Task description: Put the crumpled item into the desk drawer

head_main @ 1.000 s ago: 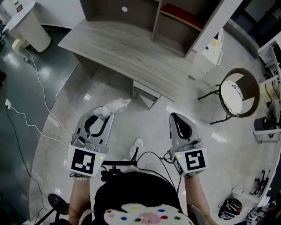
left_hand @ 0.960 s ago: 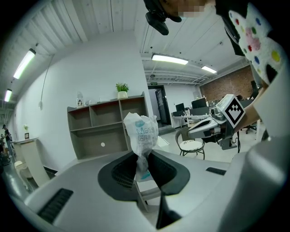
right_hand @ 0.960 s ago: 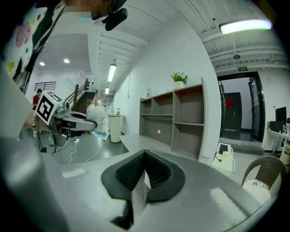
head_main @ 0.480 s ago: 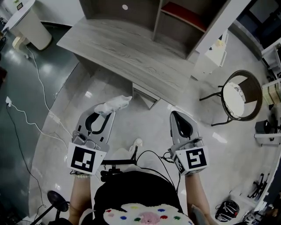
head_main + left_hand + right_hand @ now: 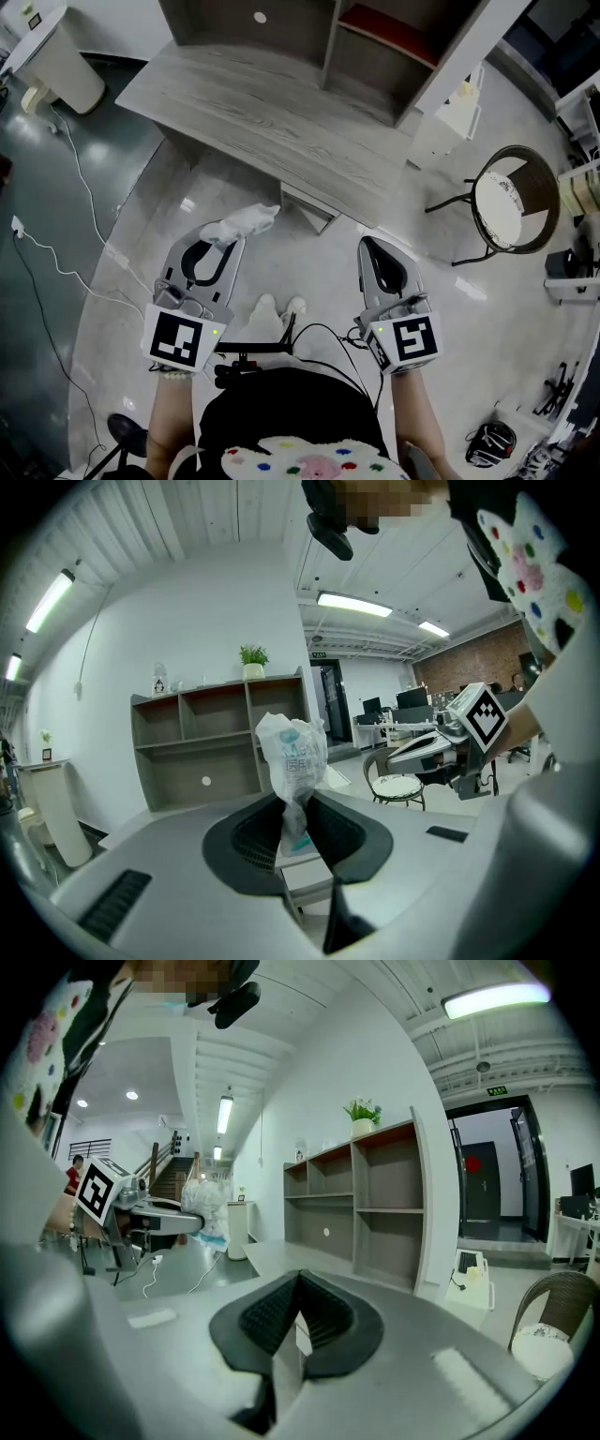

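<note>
A crumpled white plastic wrapper with blue print sticks out past my left gripper, whose jaws are shut on its lower end. In the left gripper view the wrapper stands upright between the dark pads. My right gripper is shut with nothing in it, its pads pressed together. The grey wooden desk lies ahead of both grippers. A closed drawer hangs under its near edge, between the two grippers and beyond them. The right gripper view shows the left gripper with the wrapper off to the left.
An open shelf unit stands on the desk's far side. A white bin is at the far left, with a white cable trailing across the floor. A round wicker chair and a small white cabinet are on the right.
The person has stepped toward the desk, and a second shoe now shows below. Both grippers have come slightly nearer the desk. The wrapper stays held in the left gripper.
</note>
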